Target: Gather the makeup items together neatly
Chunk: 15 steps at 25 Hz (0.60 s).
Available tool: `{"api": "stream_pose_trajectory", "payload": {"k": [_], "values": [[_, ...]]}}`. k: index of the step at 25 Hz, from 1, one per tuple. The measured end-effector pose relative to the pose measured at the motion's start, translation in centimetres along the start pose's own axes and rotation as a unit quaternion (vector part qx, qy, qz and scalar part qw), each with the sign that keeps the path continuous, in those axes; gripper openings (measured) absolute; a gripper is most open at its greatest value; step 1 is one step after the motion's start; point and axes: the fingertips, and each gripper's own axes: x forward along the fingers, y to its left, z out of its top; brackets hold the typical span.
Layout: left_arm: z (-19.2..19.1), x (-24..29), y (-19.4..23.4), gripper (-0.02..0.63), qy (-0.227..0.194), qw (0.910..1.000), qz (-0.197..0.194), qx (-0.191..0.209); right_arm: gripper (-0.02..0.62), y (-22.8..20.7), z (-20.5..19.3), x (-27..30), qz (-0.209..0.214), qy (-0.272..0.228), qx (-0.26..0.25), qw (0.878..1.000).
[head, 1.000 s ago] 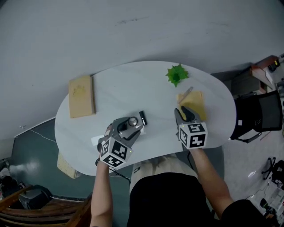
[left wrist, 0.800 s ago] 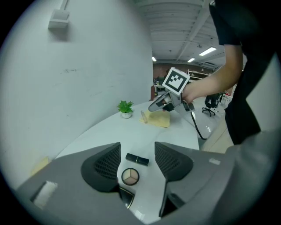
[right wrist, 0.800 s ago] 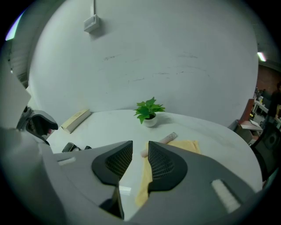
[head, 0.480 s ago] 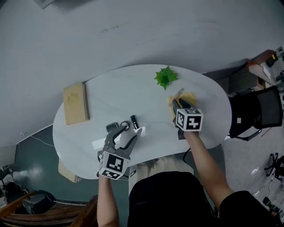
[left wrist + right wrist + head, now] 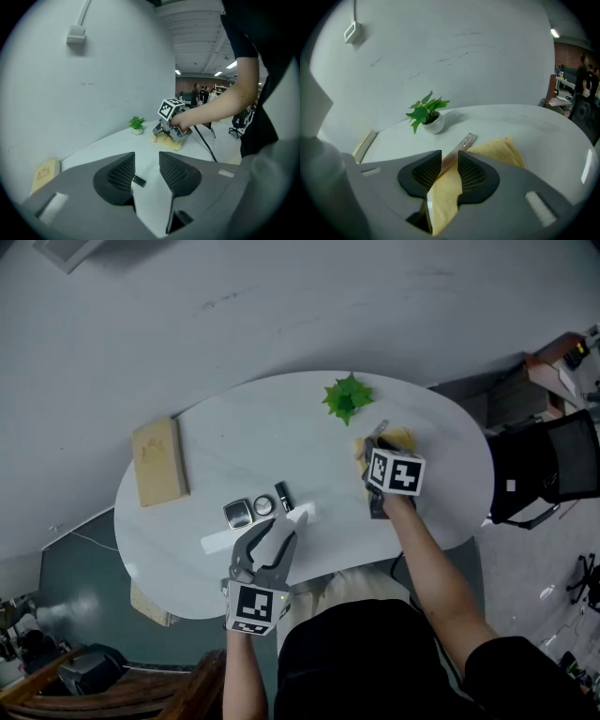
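- One tan rectangular book [image 5: 159, 462] lies at the left of the white oval tabletop [image 5: 234, 437], well apart from everything else.
- Three small makeup items sit close together at lower centre: one square silver compact [image 5: 238, 514], one small round silver pot [image 5: 263, 506] just to its right, and one short black tube [image 5: 284, 496] further right.
- The left gripper [image 5: 282, 527] hovers just below this cluster. Its fingers [image 5: 115, 178] have just been closing but are still parted and hold nothing. In the left gripper view the black tube shows on the tabletop through the gap.
- One small green potted plant [image 5: 346, 397] stands at upper centre, near the far edge.
- One folded yellow cloth [image 5: 399, 438] lies right of centre, and on it lies one slim clear makeup stick [image 5: 378, 431].
- The right gripper [image 5: 449, 161] is down over the cloth. Its fingers [image 5: 474, 177] are narrowly parted, with the stick's near end in the gap, not clamped.
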Motion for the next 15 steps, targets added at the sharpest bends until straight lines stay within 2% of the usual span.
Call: {"api": "stream_pose_trajectory", "payload": {"k": [7, 15], "values": [[1.0, -0.8, -0.3, 0.132, -0.025, 0.9996, 0.008, -0.005, 0.101, 0.3, 0.0, 1.0, -0.006, 0.009, 0.013, 1.000], [0.8, -1.2, -0.2, 0.118, -0.023, 0.9996, 0.016, -0.010, 0.121, 0.3, 0.0, 1.4, -0.037, 0.022, 0.020, 0.999]]}}
